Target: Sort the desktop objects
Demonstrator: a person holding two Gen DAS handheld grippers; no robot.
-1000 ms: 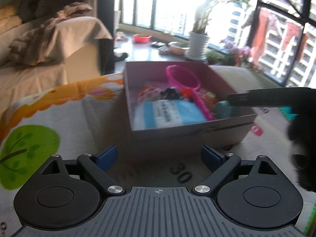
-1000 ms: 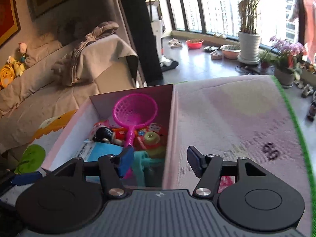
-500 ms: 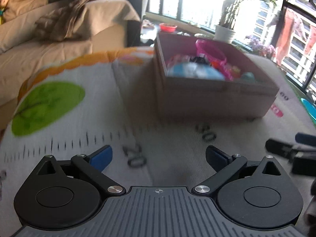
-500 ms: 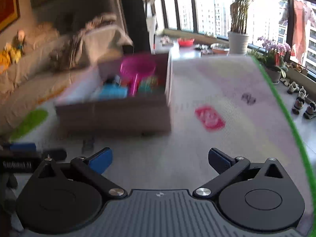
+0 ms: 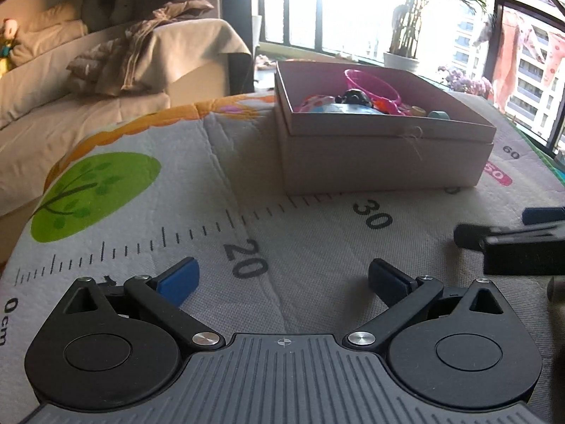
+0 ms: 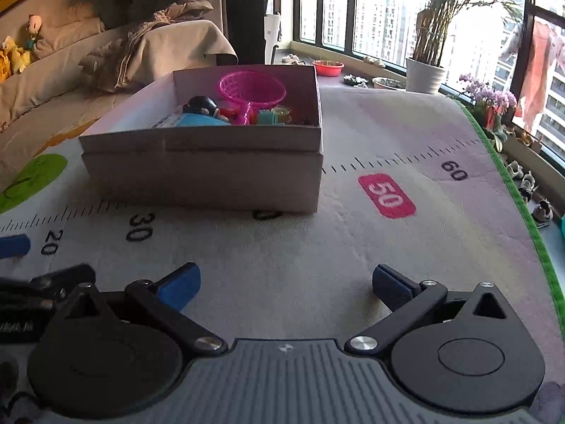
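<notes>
A cardboard box (image 5: 381, 162) stands on the printed mat, also in the right wrist view (image 6: 204, 173). It holds a pink toy net (image 6: 252, 88), a black-headed figure (image 6: 201, 106), a blue packet (image 6: 201, 120) and other small toys. My left gripper (image 5: 282, 279) is open and empty, low over the mat in front of the box. My right gripper (image 6: 286, 281) is open and empty, low over the mat on the box's near right side. The right gripper's fingers (image 5: 508, 236) show at the right edge of the left wrist view.
The mat (image 6: 388, 247) has a ruler print, a green tree (image 5: 95, 194) and a green edge (image 6: 512, 190) at the right. A sofa with blankets (image 5: 106, 70) lies behind on the left. Windows, potted plants (image 6: 425, 70) and floor items stand beyond.
Both grippers have pulled back and down from over the box to low over the mat in front of it. Both stay open and empty.
</notes>
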